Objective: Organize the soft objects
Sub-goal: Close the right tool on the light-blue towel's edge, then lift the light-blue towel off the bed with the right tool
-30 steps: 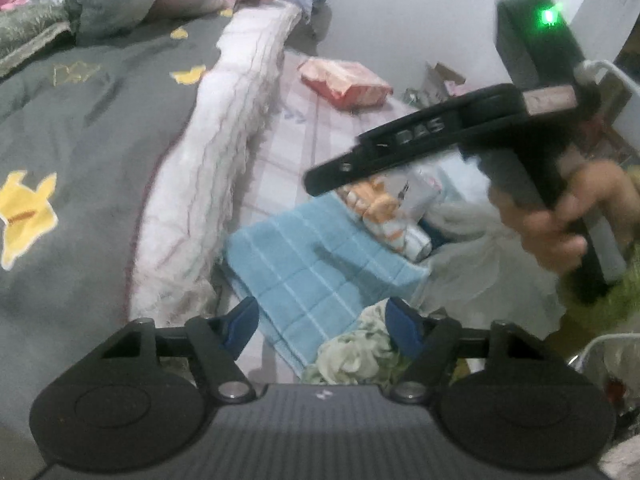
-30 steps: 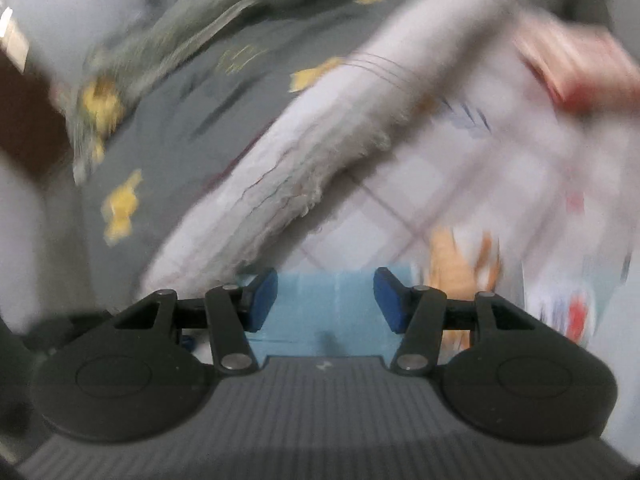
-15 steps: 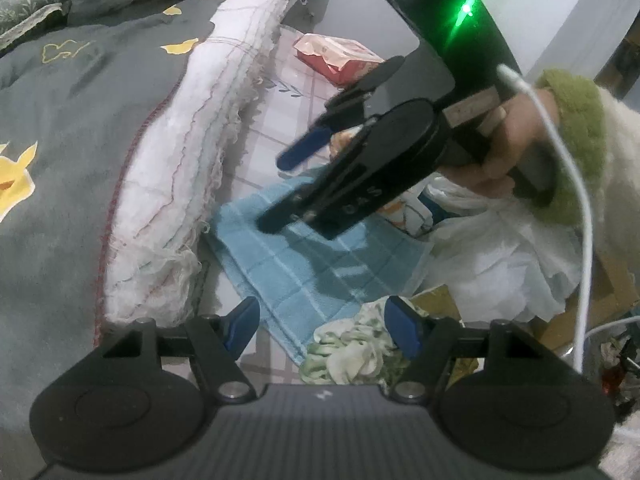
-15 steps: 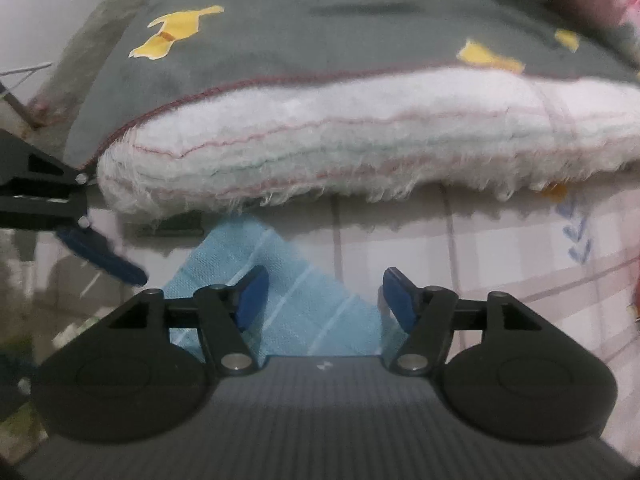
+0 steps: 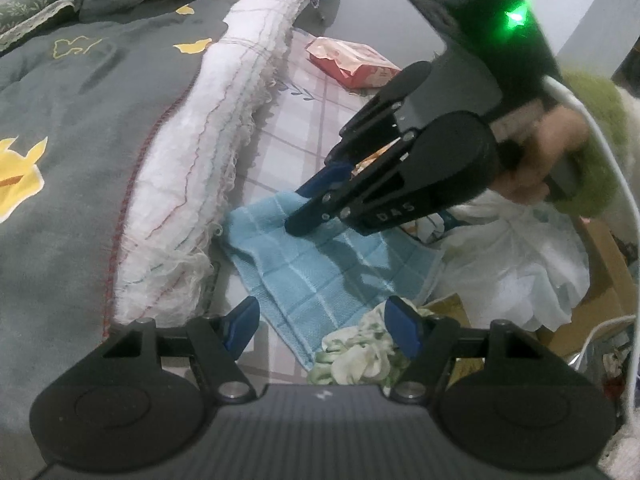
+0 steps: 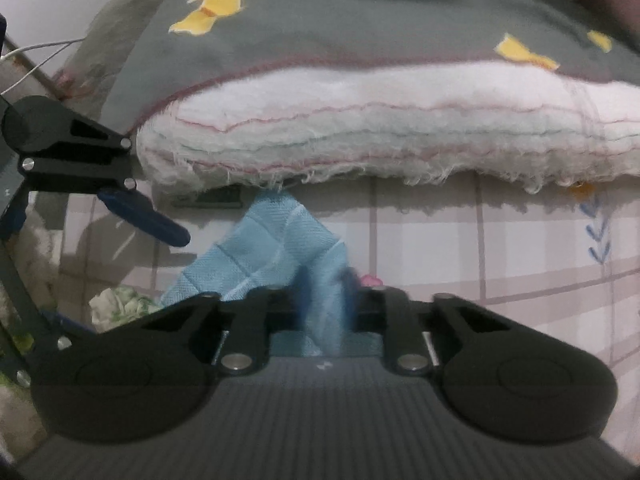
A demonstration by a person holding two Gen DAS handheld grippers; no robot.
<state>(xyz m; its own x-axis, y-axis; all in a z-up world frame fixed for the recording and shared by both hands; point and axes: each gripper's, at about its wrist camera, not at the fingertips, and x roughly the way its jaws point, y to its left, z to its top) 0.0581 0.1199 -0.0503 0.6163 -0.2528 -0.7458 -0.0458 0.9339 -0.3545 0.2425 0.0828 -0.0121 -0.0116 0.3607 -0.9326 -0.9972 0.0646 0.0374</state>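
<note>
While your right tongs (image 5: 298,216) are squeezing shut, they have a fold of the blue towel (image 5: 320,264) between the blue pads, at the towel's corner next to the thick white edge of the quilt (image 5: 192,168). In the right wrist view the cloth bunches up between the pads, so the pinch looks good. You took a corner because a flat towel is hard to pick up from the middle, and a corner gives the pads something to bite.

The blue towel lies spread on the pink checked bed sheet (image 5: 280,128), just beside the edge of the grey quilt with yellow shapes. Its far corner tucks a little under the quilt's white fringe, so it may drag when you lift.

Your left tongs (image 5: 324,322) hang loose and wide, with nothing between the pads. They wait low over the near corner of the towel, close to a crumpled green and white cloth (image 5: 356,356) that touches the towel's near edge. I think they wait there so they can take a second corner for folding.

A white bundle of cloth (image 5: 516,256) sits to the right, beside the towel. A pink packet (image 5: 352,60) lies far up the sheet, well apart from it all.

I think the job has only just begun, as the soft things are still scattered.
</note>
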